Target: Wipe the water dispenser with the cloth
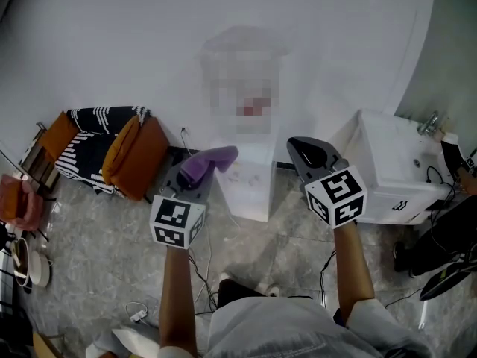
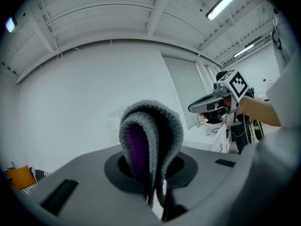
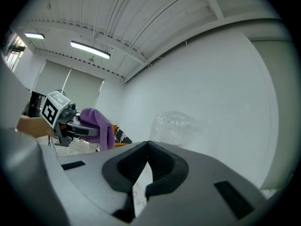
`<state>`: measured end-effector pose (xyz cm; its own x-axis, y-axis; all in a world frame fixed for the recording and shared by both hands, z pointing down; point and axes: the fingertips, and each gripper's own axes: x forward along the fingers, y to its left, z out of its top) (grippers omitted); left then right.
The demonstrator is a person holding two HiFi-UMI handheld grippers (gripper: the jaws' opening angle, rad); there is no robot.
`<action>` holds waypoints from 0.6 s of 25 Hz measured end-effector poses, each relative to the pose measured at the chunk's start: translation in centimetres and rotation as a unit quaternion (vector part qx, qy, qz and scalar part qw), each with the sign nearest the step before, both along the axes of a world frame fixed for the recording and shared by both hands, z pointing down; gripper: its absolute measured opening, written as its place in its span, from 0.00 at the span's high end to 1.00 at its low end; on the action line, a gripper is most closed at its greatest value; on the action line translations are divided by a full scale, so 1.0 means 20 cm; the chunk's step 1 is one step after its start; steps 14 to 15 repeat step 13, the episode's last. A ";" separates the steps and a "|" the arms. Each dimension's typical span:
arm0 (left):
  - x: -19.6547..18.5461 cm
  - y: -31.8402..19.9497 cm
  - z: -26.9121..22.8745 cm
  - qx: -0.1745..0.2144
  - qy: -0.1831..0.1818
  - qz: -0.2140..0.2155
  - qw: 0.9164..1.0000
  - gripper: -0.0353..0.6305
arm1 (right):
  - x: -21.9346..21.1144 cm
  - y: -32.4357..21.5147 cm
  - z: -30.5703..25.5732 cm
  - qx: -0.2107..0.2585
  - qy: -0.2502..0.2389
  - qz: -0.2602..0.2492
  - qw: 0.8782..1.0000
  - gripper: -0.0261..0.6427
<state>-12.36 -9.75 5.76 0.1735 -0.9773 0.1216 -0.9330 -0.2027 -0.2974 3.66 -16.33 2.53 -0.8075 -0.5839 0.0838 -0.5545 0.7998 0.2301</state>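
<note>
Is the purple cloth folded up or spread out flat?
Folded. The left gripper view shows the cloth doubled over into a loop, pinched between the jaws of the left tool.

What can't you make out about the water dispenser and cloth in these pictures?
Top of the water dispenser: head view, under a mosaic patch.
Its body: left gripper view, mostly behind the cloth.
Its base: right gripper view, mostly behind the right gripper.

Orange cushions (image 1: 138,155) rest beside black-and-white striped fabric (image 1: 89,146) at left, a white sink (image 1: 391,166) at right
</note>
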 end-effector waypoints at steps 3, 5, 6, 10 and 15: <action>-0.01 0.00 0.01 -0.001 0.001 0.001 1.000 0.85 | -0.01 0.00 0.01 -0.002 0.001 0.000 1.000 0.94; -0.01 0.00 0.01 -0.001 0.003 0.001 1.000 0.85 | -0.02 -0.01 0.02 -0.004 0.002 -0.001 1.000 0.94; -0.01 -0.01 0.01 -0.002 0.003 0.001 1.000 0.85 | -0.02 -0.01 0.02 -0.005 0.003 -0.001 1.000 0.94; -0.01 0.00 0.03 -0.004 0.002 0.001 1.000 0.85 | -0.02 0.00 0.04 -0.006 0.003 -0.002 1.000 0.94; -0.01 0.00 0.02 -0.001 0.003 0.003 1.000 0.85 | -0.02 0.01 0.03 -0.006 0.004 -0.003 1.000 0.94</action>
